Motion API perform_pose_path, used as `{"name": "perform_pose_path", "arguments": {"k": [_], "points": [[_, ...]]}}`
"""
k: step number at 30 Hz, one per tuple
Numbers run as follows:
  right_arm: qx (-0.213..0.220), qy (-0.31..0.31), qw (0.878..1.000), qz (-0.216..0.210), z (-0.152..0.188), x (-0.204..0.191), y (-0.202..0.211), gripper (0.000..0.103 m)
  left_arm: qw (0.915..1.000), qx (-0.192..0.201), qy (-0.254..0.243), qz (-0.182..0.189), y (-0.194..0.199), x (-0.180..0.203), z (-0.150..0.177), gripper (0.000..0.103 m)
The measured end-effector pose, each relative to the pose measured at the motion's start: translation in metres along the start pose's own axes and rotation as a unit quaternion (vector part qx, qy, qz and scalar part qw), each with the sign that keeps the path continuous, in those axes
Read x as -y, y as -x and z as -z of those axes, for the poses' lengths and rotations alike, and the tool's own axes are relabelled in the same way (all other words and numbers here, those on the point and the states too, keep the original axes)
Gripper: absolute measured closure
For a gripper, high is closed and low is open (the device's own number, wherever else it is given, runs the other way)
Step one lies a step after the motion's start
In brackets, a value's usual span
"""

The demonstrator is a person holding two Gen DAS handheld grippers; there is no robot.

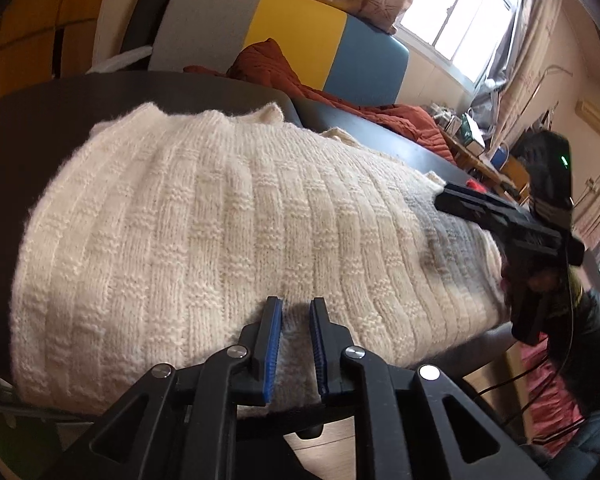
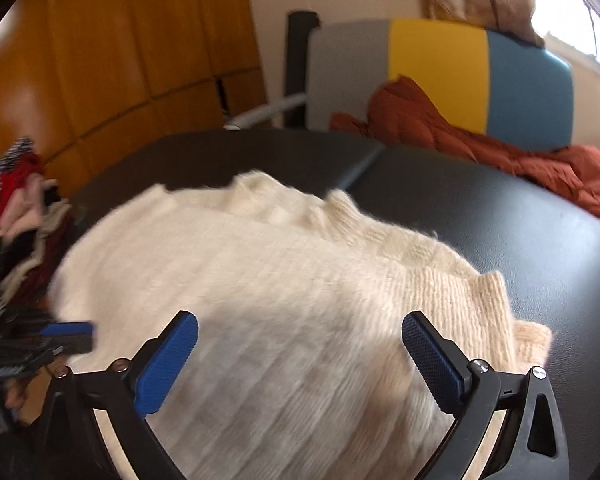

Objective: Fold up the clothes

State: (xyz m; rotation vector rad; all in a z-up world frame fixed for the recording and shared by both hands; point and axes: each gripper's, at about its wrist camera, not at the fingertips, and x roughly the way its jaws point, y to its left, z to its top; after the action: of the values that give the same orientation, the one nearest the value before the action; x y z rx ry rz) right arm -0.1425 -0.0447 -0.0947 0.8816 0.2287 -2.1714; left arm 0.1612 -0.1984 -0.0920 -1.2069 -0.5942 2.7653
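A cream knitted sweater (image 1: 204,232) lies folded on a dark table (image 1: 40,128); it also shows in the right wrist view (image 2: 268,280). My left gripper (image 1: 295,308) is at the sweater's near edge, its blue-padded jaws narrowed on a ridge of the knit. My right gripper (image 2: 300,332) is wide open and empty, hovering over the sweater's near part. The right gripper also shows in the left wrist view (image 1: 500,216), above the sweater's right end. The left gripper shows at the left edge of the right wrist view (image 2: 66,334).
A rust-red quilted jacket (image 2: 480,144) lies at the table's far side against a grey, yellow and blue headboard (image 2: 436,68). A pile of mixed clothes (image 2: 16,200) sits left of the table. A wooden wardrobe (image 2: 120,52) and a window (image 1: 456,12) stand behind.
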Motion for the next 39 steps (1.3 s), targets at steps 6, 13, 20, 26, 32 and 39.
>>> {"name": "perform_pose_path", "arguments": {"k": [6,13,20,26,32,39], "points": [[-0.060,0.072,0.994,0.055,0.048,-0.005,0.014,0.000,1.0000,0.001,0.004,0.007,-0.002,-0.002,0.002,0.089],[-0.018,0.048,0.997,0.061,0.071,0.009,0.027,0.000,0.9999,0.011,-0.011,-0.003,-0.004,0.005,0.005,0.089],[-0.010,0.039,0.997,0.059,0.071,0.008,0.027,0.000,1.0000,0.005,-0.002,-0.003,0.008,0.009,-0.013,0.084],[-0.012,0.030,0.998,0.056,0.068,0.008,0.026,0.000,0.9980,0.036,0.033,-0.039,0.028,-0.016,-0.029,0.083],[-0.055,0.039,0.995,0.069,0.044,0.005,0.024,0.000,0.9921,0.066,0.069,-0.082,0.049,-0.048,-0.039,0.081],[-0.048,0.026,0.996,0.076,0.001,0.012,0.021,0.000,0.9868,0.068,0.066,-0.131,0.052,-0.076,-0.069,0.076]]}}
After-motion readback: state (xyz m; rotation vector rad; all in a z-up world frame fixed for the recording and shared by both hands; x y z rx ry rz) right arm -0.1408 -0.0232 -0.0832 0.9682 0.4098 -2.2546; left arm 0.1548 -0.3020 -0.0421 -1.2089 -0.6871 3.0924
